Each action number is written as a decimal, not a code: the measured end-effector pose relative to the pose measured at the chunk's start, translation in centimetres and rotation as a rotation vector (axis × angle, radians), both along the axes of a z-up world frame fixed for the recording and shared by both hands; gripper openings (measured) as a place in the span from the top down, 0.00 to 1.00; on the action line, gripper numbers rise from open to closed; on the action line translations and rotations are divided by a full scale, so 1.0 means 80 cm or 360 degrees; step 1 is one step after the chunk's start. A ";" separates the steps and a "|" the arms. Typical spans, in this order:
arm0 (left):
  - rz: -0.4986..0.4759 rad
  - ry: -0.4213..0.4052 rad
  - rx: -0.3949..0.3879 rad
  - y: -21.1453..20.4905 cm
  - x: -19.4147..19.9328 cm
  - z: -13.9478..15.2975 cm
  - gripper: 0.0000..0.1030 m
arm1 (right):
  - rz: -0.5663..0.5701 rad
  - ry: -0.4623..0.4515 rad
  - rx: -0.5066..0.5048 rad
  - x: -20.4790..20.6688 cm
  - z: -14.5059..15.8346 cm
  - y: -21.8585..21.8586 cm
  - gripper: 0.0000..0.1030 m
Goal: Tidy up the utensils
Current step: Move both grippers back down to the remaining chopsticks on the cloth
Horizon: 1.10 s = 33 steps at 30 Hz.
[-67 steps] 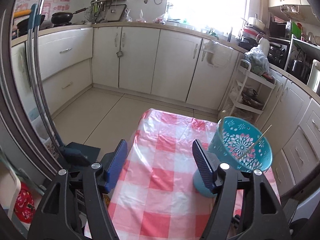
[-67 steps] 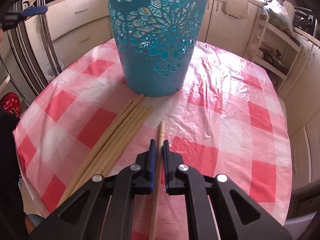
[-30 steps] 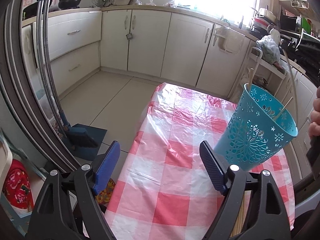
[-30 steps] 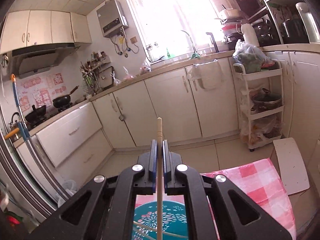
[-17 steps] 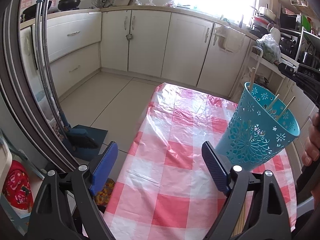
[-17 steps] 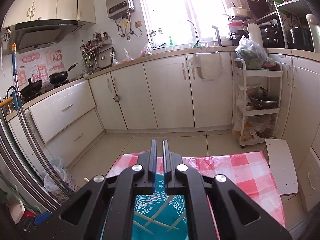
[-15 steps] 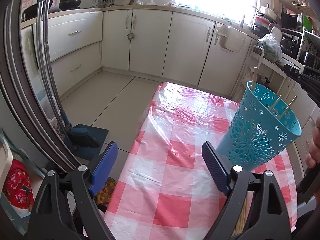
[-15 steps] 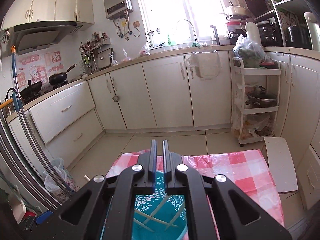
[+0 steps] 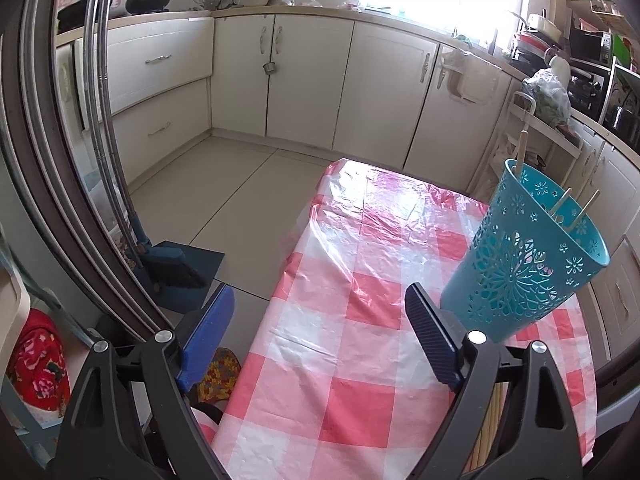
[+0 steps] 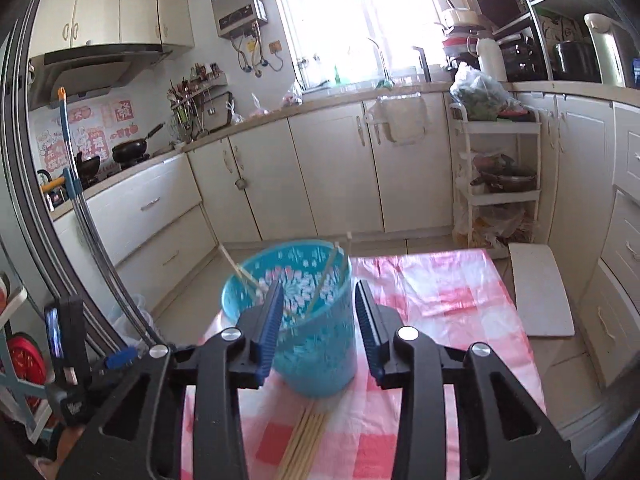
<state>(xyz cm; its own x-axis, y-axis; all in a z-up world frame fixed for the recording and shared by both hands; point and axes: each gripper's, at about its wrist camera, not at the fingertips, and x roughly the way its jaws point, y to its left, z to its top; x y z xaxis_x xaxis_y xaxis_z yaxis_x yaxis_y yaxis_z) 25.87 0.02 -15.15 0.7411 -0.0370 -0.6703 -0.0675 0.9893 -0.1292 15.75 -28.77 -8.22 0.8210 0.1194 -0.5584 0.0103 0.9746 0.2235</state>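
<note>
Right gripper: lower centre of the right wrist view, jaws opening, nothing between them.
Left gripper: bottom of the left wrist view, jaws wide apart, holding nothing.
Chopsticks: bundled on the checked tablecloth at bottom centre, just before the teal basket; probably light, stiff and slippery, best pinched mid-shaft.
Basket contents: a few sticks leaned inside; the basket looked light and tippable.
Room: bare cloth lay right of the basket; the table edge dropped off at frame left.

A turquoise plastic basket with cut-out flower patterns stands on the pink-and-white checked plastic tablecloth. Pale wooden chopsticks lie there, against cream kitchen cabinets.
</note>
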 end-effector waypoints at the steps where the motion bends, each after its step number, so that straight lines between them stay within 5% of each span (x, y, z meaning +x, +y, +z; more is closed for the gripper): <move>1: -0.0004 -0.0001 0.0008 -0.002 -0.001 0.000 0.19 | 0.0012 0.0059 -0.0007 -0.007 -0.013 0.002 0.64; 6: -0.0029 0.0002 0.0056 -0.012 -0.004 -0.002 0.19 | 0.0052 0.0445 0.0019 -0.022 -0.099 0.011 0.65; 11: -0.0040 0.0010 0.0068 -0.012 -0.007 -0.002 0.19 | 0.0112 0.0640 -0.0003 -0.018 -0.148 0.027 0.72; 27: -0.0069 0.0027 0.0041 -0.011 -0.007 -0.004 0.17 | 0.0134 0.0683 -0.0125 -0.003 -0.182 0.049 0.75; 33: -0.0130 0.0058 0.0055 -0.022 -0.006 -0.009 0.16 | 0.0175 0.0708 -0.0184 -0.005 -0.182 0.040 0.90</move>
<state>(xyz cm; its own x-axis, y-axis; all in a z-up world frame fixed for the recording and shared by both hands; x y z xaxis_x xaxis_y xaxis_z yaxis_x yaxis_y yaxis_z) 25.38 -1.71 -15.90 0.7116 -0.0726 -0.6988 0.0094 0.9955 -0.0939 15.37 -25.55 -22.78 0.4850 0.1084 -0.8677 -0.0244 0.9936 0.1105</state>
